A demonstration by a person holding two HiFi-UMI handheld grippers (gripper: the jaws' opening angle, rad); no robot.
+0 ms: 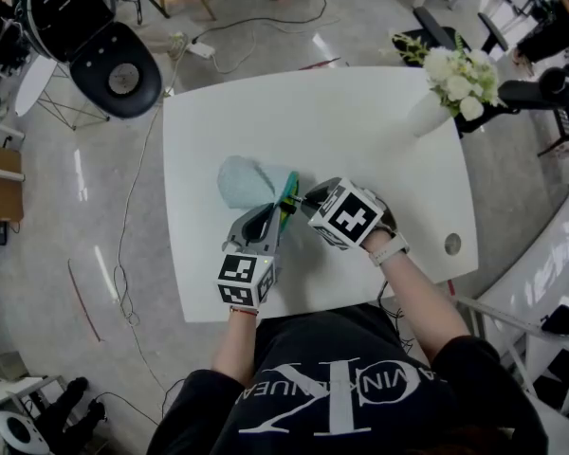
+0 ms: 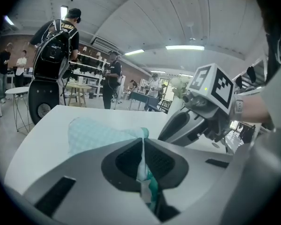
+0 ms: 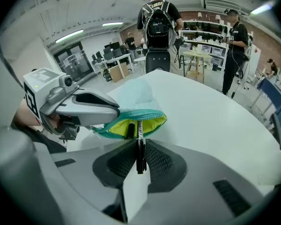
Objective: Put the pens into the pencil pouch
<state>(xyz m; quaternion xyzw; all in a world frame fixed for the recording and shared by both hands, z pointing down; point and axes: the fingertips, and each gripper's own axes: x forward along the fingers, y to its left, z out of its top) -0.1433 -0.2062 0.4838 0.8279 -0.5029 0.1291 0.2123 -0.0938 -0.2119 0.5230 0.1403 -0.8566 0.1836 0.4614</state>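
Note:
The teal pencil pouch (image 1: pixel 247 182) lies on the white table (image 1: pixel 360 131), its zip mouth raised and facing me. My left gripper (image 1: pixel 277 212) is shut on the teal edge of the pouch (image 2: pixel 98 134), and a strip of that fabric runs between its jaws (image 2: pixel 143 142). My right gripper (image 1: pixel 302 201) is shut on a black pen (image 3: pixel 139 146), which points into the pouch's open mouth with its yellow lining (image 3: pixel 131 122). A dark shape shows inside the opening. In the right gripper view the left gripper (image 3: pixel 86 108) holds the pouch's left side.
A white vase of white flowers (image 1: pixel 452 85) stands at the table's far right corner. A round cable hole (image 1: pixel 452 244) is near the right edge. A black chair (image 1: pixel 121 72) and cables sit on the floor to the left. People (image 2: pixel 61 50) stand beyond the table.

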